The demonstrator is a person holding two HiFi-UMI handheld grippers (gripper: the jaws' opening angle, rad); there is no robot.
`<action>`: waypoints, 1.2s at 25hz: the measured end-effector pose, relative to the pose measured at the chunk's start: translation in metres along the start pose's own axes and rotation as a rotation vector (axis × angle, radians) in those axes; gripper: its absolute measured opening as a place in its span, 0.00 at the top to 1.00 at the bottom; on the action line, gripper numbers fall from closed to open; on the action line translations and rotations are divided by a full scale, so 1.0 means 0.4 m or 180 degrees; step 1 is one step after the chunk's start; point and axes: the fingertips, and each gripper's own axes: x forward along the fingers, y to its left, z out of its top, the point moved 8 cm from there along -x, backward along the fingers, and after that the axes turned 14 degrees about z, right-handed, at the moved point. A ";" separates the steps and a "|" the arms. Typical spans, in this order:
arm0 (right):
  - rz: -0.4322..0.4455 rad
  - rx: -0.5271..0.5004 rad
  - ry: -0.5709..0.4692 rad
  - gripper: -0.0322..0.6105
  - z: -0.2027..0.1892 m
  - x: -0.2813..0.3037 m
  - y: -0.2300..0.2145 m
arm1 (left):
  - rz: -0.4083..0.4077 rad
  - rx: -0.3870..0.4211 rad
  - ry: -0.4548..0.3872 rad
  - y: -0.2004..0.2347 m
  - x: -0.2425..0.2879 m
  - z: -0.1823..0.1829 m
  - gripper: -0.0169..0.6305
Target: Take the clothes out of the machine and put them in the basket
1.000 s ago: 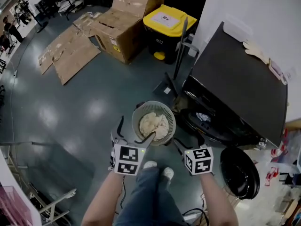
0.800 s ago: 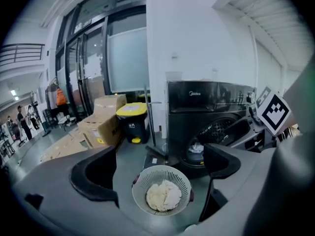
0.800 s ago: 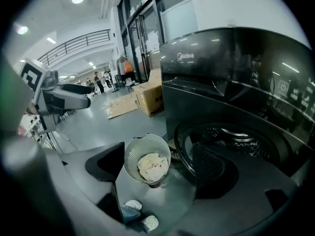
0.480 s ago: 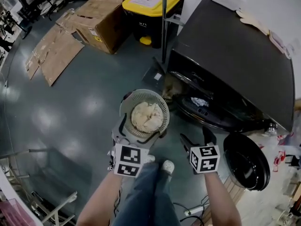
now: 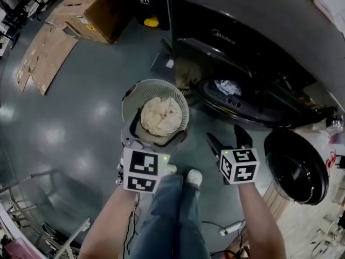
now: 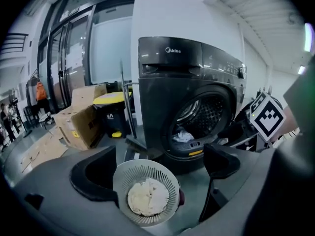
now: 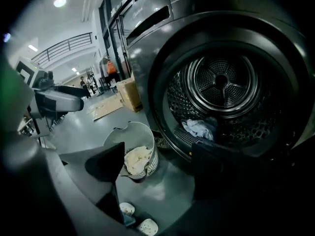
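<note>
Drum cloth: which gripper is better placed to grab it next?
Probably right. The right gripper, open and empty, faces the drum with the cloth ahead; the left gripper hangs over the basket, farther off.

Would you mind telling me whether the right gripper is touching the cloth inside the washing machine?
Apart. In the head view the right gripper is well short of the washing machine opening, while the cloth lies inside it.

Overhead and low views, common basket (image 5: 180, 101)
</note>
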 end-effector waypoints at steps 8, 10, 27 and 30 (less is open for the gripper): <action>0.0008 0.0123 -0.0034 0.30 -0.111 0.079 -0.059 | -0.0030 -0.0100 0.0034 -0.064 0.110 -0.099 0.11; -0.0006 0.0129 -0.0025 0.30 -0.134 0.091 -0.071 | -0.0067 -0.0096 0.0052 -0.077 0.127 -0.126 0.11; -0.0279 0.0487 -0.0250 0.30 -0.254 0.190 -0.259 | -0.0172 0.0031 0.0090 -0.153 0.254 -0.261 0.11; -0.0320 0.0274 -0.0290 0.30 -0.198 0.216 -0.299 | -0.0188 0.0070 0.0045 -0.151 0.269 -0.251 0.11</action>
